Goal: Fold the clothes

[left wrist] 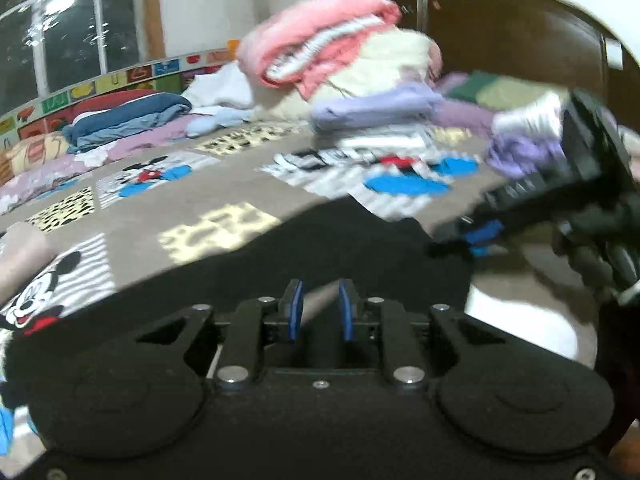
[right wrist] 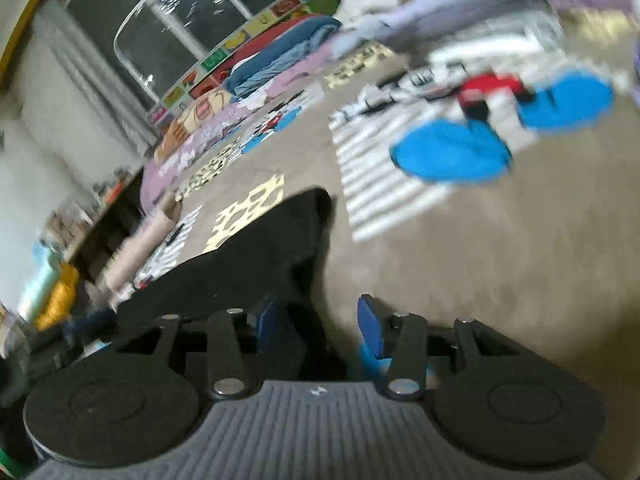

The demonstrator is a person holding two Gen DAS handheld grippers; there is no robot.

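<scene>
A black garment (left wrist: 340, 248) is seen spread on the bed (left wrist: 224, 184), which is covered w/ a beige cartoon-print sheet; the garment lies at the near edge, its far hem running diagonally across the sheet in the left wrist view. The left gripper (left wrist: 320, 312) is seen low over the black cloth, its 2 blue pads (left wrist: 296, 312) drawn close together w/ only a narrow gap; a strip of pale surface shows in that gap and no cloth can be made out pinched there, though whether the tips bite fabric further down cannot be told. The right gripper (right wrist: 320, 320) is shown w/ its jaws spread apart: 1 blue pad (right wrist: 370, 326) stands clear over bare sheet, while the other is partly hidden behind a fold of the black garment (right wrist: 280, 240), which sits beside and between the fingers w/o being pressed from both sides. In the left wrist view the right gripper (left wrist: 464, 240) appears at the right edge of the bed, blurred, its blue tips near the garment's right edge. Toward the far side of the bed a pile of folded clothes (left wrist: 360, 80) is stacked, pink on top, cream and lilac below. At the far left edge a navy and red bundle (left wrist: 132, 116) lies against the patterned headboard strip (left wrist: 100, 84). Both views are motion-blurred.
</scene>
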